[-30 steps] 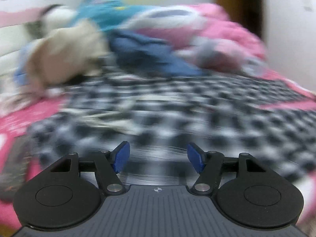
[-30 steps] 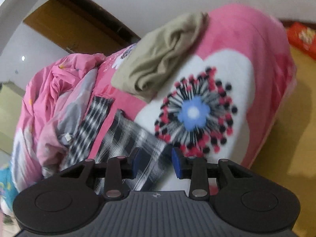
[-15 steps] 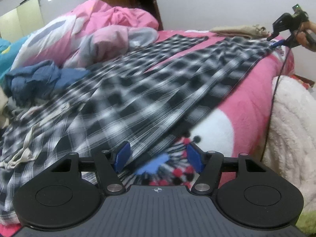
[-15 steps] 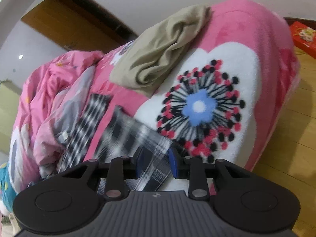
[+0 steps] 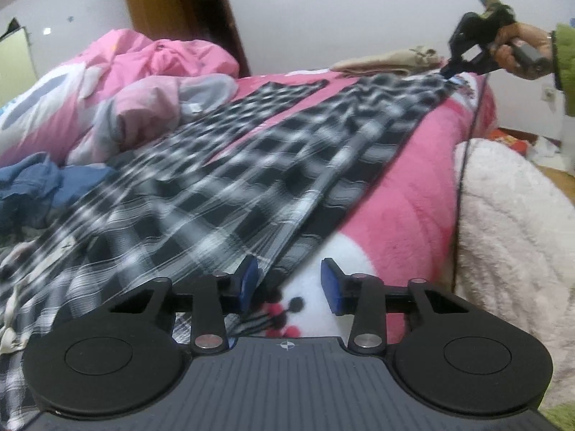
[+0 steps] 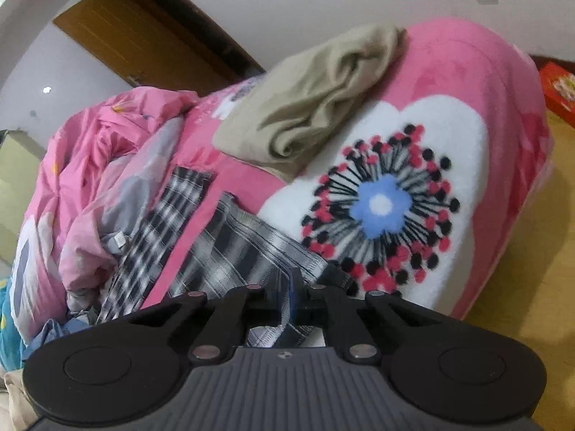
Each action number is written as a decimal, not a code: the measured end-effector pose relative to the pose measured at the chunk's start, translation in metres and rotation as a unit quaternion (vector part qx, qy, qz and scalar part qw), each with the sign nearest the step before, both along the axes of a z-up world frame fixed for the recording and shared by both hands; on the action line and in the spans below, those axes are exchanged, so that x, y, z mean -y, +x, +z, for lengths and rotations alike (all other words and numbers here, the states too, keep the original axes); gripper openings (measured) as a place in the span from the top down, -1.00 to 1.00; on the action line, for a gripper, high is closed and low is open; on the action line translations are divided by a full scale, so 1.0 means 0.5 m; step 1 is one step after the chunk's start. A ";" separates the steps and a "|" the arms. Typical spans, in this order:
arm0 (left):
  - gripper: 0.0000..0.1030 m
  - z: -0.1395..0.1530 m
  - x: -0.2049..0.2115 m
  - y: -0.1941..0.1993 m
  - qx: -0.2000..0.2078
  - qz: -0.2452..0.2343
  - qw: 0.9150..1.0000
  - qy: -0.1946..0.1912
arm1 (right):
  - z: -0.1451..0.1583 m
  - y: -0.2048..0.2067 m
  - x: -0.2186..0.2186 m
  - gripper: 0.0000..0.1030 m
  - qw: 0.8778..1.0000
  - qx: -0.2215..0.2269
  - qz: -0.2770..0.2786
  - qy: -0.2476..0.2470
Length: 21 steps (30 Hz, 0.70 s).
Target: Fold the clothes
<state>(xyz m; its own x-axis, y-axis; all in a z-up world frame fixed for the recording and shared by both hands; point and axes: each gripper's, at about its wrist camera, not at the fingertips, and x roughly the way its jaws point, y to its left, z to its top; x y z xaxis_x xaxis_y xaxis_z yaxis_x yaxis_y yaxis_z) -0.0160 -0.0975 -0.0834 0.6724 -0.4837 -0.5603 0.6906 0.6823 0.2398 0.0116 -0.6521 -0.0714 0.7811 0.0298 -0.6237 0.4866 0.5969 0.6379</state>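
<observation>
Black-and-white plaid trousers (image 5: 222,194) spread flat along pink bed blanket (image 5: 424,179), waistband end near, leg ends far. Two legs apart at far end, pink showing between.

Left claw (image 5: 287,285): jaws closing, blue pads not yet pressing anything. Left pad at near right edge of plaid cloth; right pad over white flower patch of blanket. Nothing gripped.

Right claw (image 6: 287,294): jaws closing, nearly together, far leg hem of trousers (image 6: 251,251) pinched between pads. Seen in left wrist view at far right, held in a hand (image 5: 521,48) with green sleeve, tips on hem.

Beige folded garment (image 6: 305,107) on blanket just beyond hem, apart from plaid. Crumpled pink duvet (image 5: 136,86) left of trousers. Blue garment (image 5: 39,186) at near left, beside waistband. Fluffy white fabric (image 5: 510,222) at right of bed. Wooden door (image 6: 136,36) behind.
</observation>
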 end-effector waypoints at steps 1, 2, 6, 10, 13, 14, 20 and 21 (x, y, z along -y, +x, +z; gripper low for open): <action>0.24 0.001 0.001 -0.002 -0.006 -0.008 1.000 -0.003 | -0.004 -0.001 0.003 0.82 1.000 -0.002 -0.008 0.005; 0.24 0.002 0.002 -0.002 -0.012 -0.015 1.000 -0.006 | -0.008 -0.001 0.006 0.77 1.000 -0.003 -0.014 0.009; 0.23 0.000 0.013 -0.007 -0.009 -0.024 1.000 0.002 | -0.019 -0.004 0.013 0.15 0.999 -0.011 -0.034 0.014; 0.21 0.014 0.010 -0.007 0.015 -0.007 1.000 -0.011 | -0.025 -0.010 0.016 0.04 0.999 -0.019 -0.047 0.019; 0.02 0.034 0.002 0.003 0.034 0.013 0.999 -0.041 | -0.032 -0.017 0.025 0.04 0.998 -0.019 -0.058 0.034; -0.11 0.037 0.001 0.010 0.036 0.020 0.998 -0.046 | -0.035 -0.016 0.027 0.04 0.998 -0.018 -0.056 0.039; 0.10 0.005 0.023 0.054 -0.008 0.019 1.000 -0.016 | -0.023 0.004 0.007 0.64 0.999 0.010 -0.012 0.032; 0.20 0.002 0.024 0.052 -0.010 0.016 1.000 -0.019 | -0.021 0.007 0.005 0.74 0.999 0.011 -0.009 0.028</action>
